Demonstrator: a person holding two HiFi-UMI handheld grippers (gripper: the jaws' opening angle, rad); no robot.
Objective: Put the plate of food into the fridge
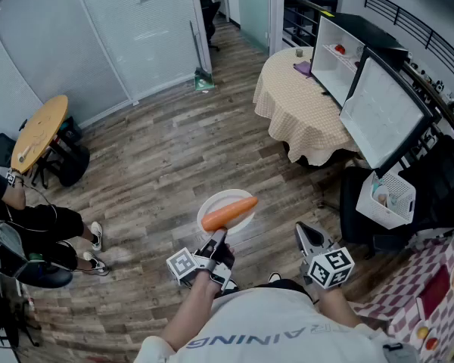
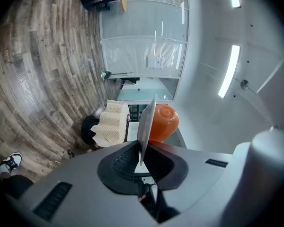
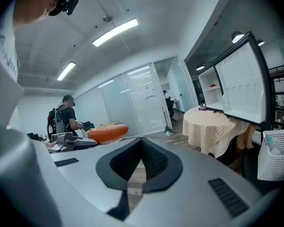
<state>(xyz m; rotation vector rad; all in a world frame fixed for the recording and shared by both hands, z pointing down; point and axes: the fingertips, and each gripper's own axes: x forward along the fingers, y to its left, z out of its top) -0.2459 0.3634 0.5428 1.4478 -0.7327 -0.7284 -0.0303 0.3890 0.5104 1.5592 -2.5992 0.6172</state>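
A white plate (image 1: 212,205) carrying a long orange carrot-like food (image 1: 228,212) hangs level over the wooden floor, and my left gripper (image 1: 216,242) is shut on its near rim. The left gripper view has the plate (image 2: 147,124) edge-on between the pads (image 2: 125,161), with the orange food (image 2: 163,122) behind it. My right gripper (image 1: 309,239) is beside it on the right, shut and holding nothing; its own view shows the tips (image 3: 142,141) meeting. The white fridge (image 1: 339,60) stands on the cloth-covered table (image 1: 299,108) ahead to the right, its door (image 1: 382,112) swung wide open.
A white basket (image 1: 386,199) and dark chairs stand below the fridge door. At the left are a round wooden table (image 1: 39,131) and a seated person (image 1: 30,221). Glass partitions (image 1: 98,36) close off the back. Another person (image 3: 66,117) stands far off in the right gripper view.
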